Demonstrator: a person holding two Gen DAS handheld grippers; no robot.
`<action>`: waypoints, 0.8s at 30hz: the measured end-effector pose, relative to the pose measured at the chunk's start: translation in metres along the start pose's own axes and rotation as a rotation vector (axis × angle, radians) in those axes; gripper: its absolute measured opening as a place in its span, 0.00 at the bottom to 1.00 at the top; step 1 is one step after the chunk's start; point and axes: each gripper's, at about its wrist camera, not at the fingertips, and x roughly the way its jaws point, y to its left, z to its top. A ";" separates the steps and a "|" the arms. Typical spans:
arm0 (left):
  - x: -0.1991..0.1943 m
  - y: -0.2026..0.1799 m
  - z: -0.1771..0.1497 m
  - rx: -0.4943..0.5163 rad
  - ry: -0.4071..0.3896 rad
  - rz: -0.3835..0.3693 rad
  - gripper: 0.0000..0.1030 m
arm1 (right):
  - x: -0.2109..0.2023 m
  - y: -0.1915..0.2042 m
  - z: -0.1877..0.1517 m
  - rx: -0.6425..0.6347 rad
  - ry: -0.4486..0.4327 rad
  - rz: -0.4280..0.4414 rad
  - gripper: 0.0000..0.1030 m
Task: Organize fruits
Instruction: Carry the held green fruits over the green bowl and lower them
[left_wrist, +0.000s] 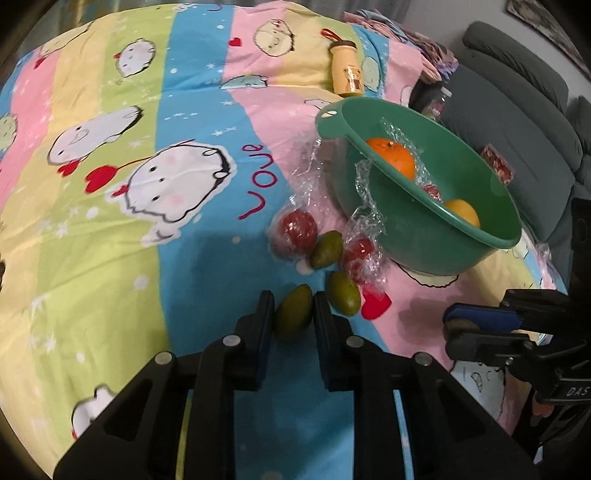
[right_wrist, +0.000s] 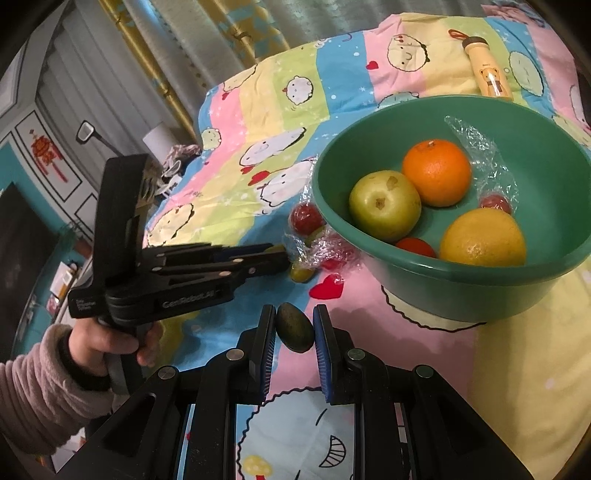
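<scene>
You're gripping one small green fruit in each hand. Left gripper (left_wrist: 293, 306) is clamping a green fruit (left_wrist: 293, 317) between its pads, down on the blue stripe of the cartoon bedsheet (left_wrist: 110, 221). Right gripper (right_wrist: 294, 325) is clenching a darker green fruit (right_wrist: 294, 328) the same way, sitting over the pink stripe just in front of the green basin (right_wrist: 480, 273).

Two more loose green fruits (left_wrist: 344, 297) are lying just beyond your left fingers, next to two red fruits in crinkled plastic wrap (left_wrist: 295, 230), all beside the basin's outer wall.

Basin is holding an orange (right_wrist: 436, 172), a yellow-green apple (right_wrist: 384, 205), a yellow citrus (right_wrist: 482, 238) and some small red fruits, plus loose plastic wrap (right_wrist: 480, 155).

A yellow bottle (right_wrist: 487, 72) is lying on the sheet behind the basin. Your left hand (right_wrist: 107, 341) is wrapping the handle, sleeve showing.
</scene>
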 end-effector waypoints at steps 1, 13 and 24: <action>-0.004 -0.001 -0.002 -0.006 -0.006 -0.001 0.20 | 0.000 0.001 0.000 -0.002 -0.002 0.001 0.21; -0.050 -0.034 -0.002 0.009 -0.073 0.028 0.20 | -0.020 0.016 0.005 -0.027 -0.046 0.021 0.22; -0.074 -0.055 0.004 0.031 -0.120 0.035 0.20 | -0.048 0.021 0.009 -0.028 -0.115 0.023 0.22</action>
